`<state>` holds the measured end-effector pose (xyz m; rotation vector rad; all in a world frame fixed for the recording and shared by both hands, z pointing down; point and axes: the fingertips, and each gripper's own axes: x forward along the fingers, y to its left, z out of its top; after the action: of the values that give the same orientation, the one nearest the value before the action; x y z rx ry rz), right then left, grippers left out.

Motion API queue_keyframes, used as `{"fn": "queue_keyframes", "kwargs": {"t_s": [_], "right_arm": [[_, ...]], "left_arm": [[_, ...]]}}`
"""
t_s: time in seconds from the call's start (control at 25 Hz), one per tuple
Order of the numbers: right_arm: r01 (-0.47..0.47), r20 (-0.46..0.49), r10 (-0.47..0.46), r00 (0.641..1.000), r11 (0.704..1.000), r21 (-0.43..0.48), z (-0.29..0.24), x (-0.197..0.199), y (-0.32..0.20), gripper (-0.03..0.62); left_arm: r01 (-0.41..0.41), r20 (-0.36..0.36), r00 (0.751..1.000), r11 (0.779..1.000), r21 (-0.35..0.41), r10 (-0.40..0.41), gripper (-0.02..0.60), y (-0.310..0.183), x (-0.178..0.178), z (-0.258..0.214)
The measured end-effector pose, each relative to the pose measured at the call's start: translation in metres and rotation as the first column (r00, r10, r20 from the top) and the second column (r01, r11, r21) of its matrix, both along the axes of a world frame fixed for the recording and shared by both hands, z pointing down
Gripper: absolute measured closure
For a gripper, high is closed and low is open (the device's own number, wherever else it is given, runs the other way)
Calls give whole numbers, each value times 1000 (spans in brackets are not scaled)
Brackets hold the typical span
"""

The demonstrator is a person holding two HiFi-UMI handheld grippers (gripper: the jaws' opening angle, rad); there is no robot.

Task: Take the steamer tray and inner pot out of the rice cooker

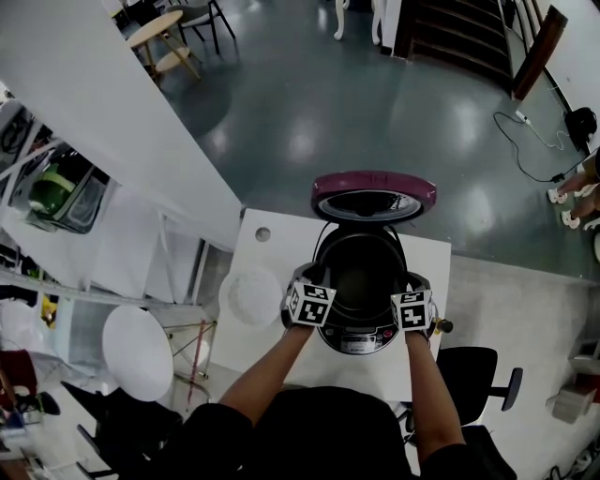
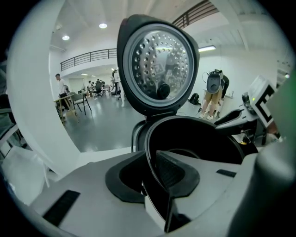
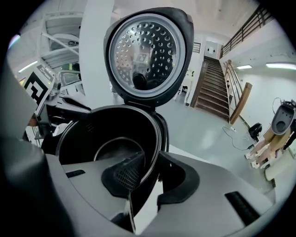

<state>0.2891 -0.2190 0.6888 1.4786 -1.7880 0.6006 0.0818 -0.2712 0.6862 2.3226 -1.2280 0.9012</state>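
One rice cooker [image 1: 361, 339] stands on the one white bench [image 1: 286, 248], with one lid [image 1: 373, 195] raised and one dark inner pot [image 1: 361, 272] inside it. One white round tray [image 1: 251, 295] lies beside the cooker. There are two grippers, the left gripper [image 2: 151, 155] and the right gripper [image 3: 152, 153], and two marker cubes [image 1: 310, 305], one on each. On the floor around the bench are one black office chair [image 1: 478, 370], one round white table [image 1: 138, 352], one round wooden table [image 1: 155, 28] and one loose cable [image 1: 525, 141].
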Motion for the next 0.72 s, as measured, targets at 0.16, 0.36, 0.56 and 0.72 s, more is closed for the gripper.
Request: {"fn": "queue_keyframes", "kwargs": {"t_s": [0.16, 0.36, 0.56, 0.72], "right_arm": [[-51, 72, 51, 996, 999, -8, -5, 4, 1, 523], [-150, 202, 155, 967, 988, -38, -4, 9, -1, 549], [-185, 239, 187, 953, 982, -30, -11, 8, -2, 560], [-218, 295, 213, 931, 976, -18, -20, 8, -3, 569]], "left_arm": [[16, -28, 999, 999, -36, -17, 518, 5, 0, -2], [40, -63, 997, 998, -46, -43, 529, 5, -2, -13], [59, -94, 993, 995, -84, -66, 538, 7, -8, -11], [75, -111, 990, 993, -86, -84, 541, 9, -11, -14]]}}
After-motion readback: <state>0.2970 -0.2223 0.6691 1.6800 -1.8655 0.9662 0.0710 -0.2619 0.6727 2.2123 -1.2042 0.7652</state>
